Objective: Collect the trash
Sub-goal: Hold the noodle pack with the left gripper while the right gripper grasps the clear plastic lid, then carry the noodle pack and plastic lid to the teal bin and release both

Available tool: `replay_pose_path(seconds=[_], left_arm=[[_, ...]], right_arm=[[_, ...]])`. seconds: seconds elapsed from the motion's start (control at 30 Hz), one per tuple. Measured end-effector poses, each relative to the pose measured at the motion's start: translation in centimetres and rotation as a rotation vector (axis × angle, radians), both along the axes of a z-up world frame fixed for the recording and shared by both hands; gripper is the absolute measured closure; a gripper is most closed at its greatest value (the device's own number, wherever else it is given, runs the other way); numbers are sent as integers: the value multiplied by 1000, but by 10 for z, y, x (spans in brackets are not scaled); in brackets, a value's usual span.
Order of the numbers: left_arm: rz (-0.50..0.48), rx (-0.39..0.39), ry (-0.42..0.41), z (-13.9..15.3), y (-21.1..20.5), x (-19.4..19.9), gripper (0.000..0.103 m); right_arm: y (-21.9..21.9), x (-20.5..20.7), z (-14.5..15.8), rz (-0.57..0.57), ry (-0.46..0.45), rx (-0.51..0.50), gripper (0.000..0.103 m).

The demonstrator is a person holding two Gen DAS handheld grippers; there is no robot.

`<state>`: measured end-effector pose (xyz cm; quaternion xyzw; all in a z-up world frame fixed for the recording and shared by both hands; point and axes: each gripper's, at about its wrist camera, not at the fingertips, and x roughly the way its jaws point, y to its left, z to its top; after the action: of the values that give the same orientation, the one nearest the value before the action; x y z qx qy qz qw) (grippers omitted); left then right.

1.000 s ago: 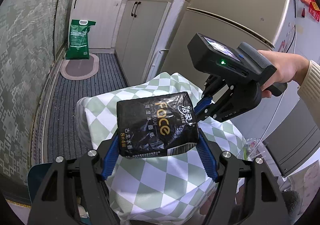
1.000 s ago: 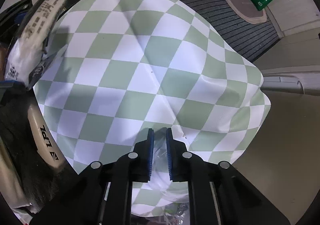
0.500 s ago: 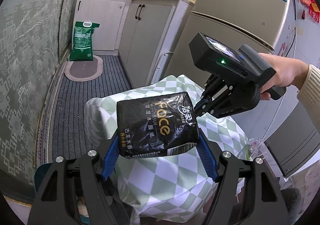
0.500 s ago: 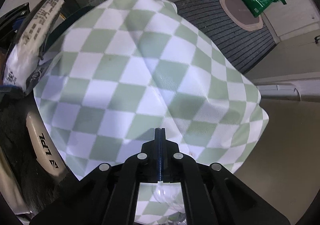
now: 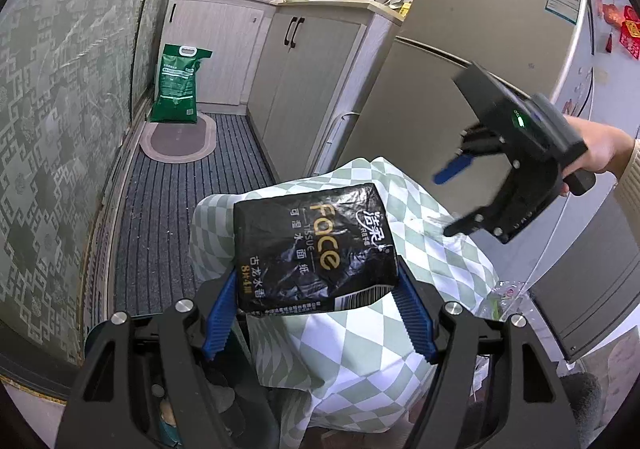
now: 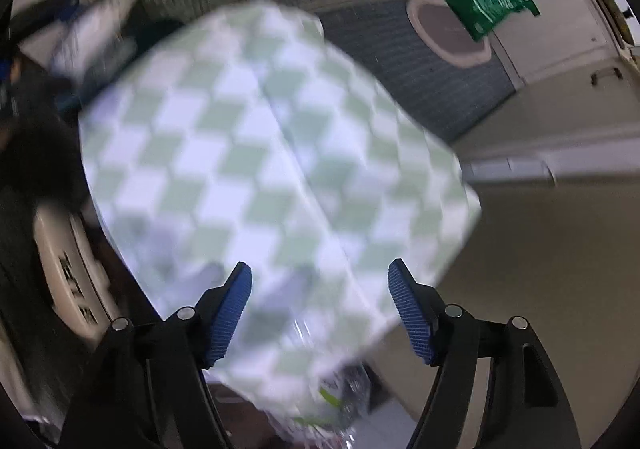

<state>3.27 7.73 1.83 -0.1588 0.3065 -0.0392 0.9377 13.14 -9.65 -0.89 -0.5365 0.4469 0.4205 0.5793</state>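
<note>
My left gripper point(image 5: 316, 313) is shut on a black tissue pack point(image 5: 312, 249) printed "Face", held above a stool covered with green-and-white checked cloth point(image 5: 360, 349). My right gripper point(image 6: 320, 313) is open and empty above the same cloth point(image 6: 260, 177); the right wrist view is blurred by motion. In the left wrist view the right gripper point(image 5: 452, 201) hangs over the cloth's far right side, jaws apart. A clear plastic wrapper point(image 6: 336, 401) lies at the cloth's near edge, also seen beside the stool point(image 5: 504, 297).
A fridge point(image 5: 480, 61) and white cabinets point(image 5: 304, 65) stand on the right. A green sack point(image 5: 178, 85) and an oval mat point(image 5: 178, 137) lie down the striped floor runner. A patterned wall point(image 5: 52, 129) runs on the left.
My right gripper was shut on the cloth half a second ago; it has opened, let go and lifted up and to the right. The left gripper still holds the tissue pack.
</note>
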Motion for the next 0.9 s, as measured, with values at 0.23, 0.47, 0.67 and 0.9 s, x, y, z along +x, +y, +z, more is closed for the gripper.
replay_pose_path(seconds=[0.23, 0.47, 0.67, 0.9], left_arm=[[-26, 10, 14, -5, -9, 6, 30], [7, 7, 21, -10, -2, 6, 30], [99, -4, 41, -12, 23, -3, 30], [205, 20, 129, -28, 59, -16, 30]], right_arm=[[-35, 15, -26, -36, 27, 0, 34], [-34, 22, -34, -44, 97, 30, 61], [-28, 16, -35, -66, 107, 31, 64], [-15, 8, -35, -71, 103, 39, 66]])
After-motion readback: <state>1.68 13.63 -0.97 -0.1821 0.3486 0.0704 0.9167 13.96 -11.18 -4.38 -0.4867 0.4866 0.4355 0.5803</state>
